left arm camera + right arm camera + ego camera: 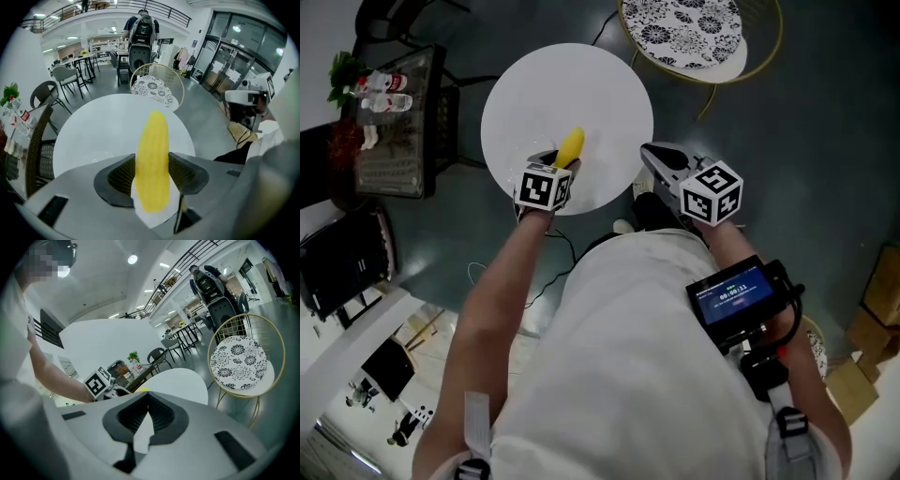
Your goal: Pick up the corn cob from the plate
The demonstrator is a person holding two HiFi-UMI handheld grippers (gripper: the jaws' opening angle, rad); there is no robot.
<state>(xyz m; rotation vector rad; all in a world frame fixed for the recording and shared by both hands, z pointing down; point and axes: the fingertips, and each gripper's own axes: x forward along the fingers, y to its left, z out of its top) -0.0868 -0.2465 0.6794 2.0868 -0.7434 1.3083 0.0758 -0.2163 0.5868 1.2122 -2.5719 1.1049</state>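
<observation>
- White shirt [619, 356] of the person fills the near part of the head view, with both forearms reaching away from it toward the bench.
- Strapped at the right forearm is a dark device with a lit blue screen [733, 292].
- Left hand-held gripper [152, 172] is clamped on the corn cob [153, 150]: both dark ribbed pads press against the cob's sides, near its lower half.
- The yellow cob stands lengthwise between the jaws, its tapered end pointing away from the gripper over the bench top.
- Seen from the head view, the cob is over the near part of the round white bench [534, 84], slightly right of its middle; whether it touches the surface cannot be told.
- Right hand-held gripper [651, 154] has its jaws together with nothing between them, and sits at the near right rim of the bench, well apart from the cob.
- Beyond the bench on the far right stands a gold wire chair with a black-and-white patterned cushion [684, 28].
- To the left is a dark side table [403, 141] carrying bottles and a small green plant.
- Grey floor [806, 122] surrounds the bench.
</observation>
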